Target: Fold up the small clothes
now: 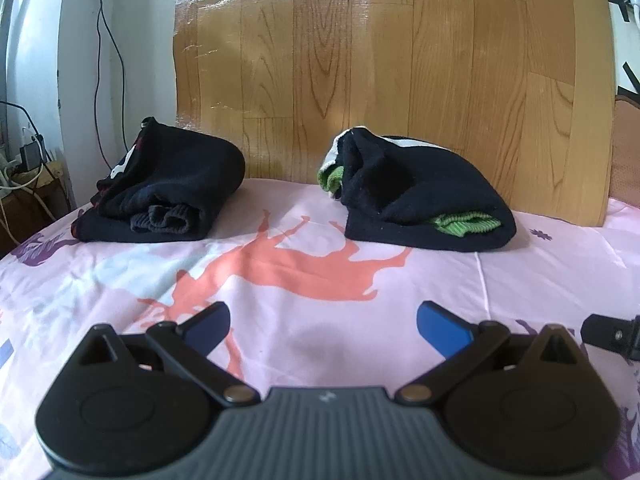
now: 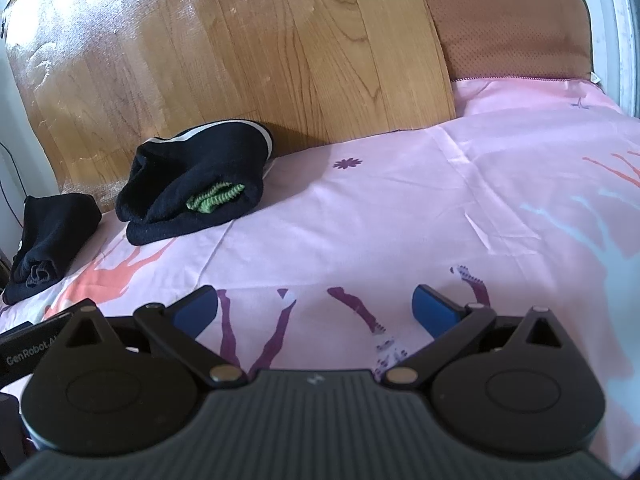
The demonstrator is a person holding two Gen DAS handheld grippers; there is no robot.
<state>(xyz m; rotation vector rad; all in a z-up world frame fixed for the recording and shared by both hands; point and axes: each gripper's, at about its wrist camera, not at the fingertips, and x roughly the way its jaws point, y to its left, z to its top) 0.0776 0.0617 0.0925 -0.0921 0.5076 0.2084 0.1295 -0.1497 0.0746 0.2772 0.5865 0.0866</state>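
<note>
Two folded dark garments lie at the far side of the bed against a wooden board. The left bundle [image 1: 168, 196] is navy with a red and white print; in the right wrist view it lies at the far left [image 2: 52, 236]. The right bundle [image 1: 420, 200] is navy with green ribbed cuffs and white trim, also seen left of centre [image 2: 196, 184]. My left gripper [image 1: 323, 326] is open over bare sheet, well short of both bundles. My right gripper [image 2: 316, 308] is open too, with nothing between its blue fingers.
A pink bedsheet [image 1: 280, 280] with coral and purple horse prints covers the bed. A wooden board [image 1: 380, 60] stands at the head, a brown cushion [image 2: 508, 28] to its right. Cables and plugs [image 1: 28, 160] sit off the left edge. The other gripper's body [image 1: 612, 334] pokes in at right.
</note>
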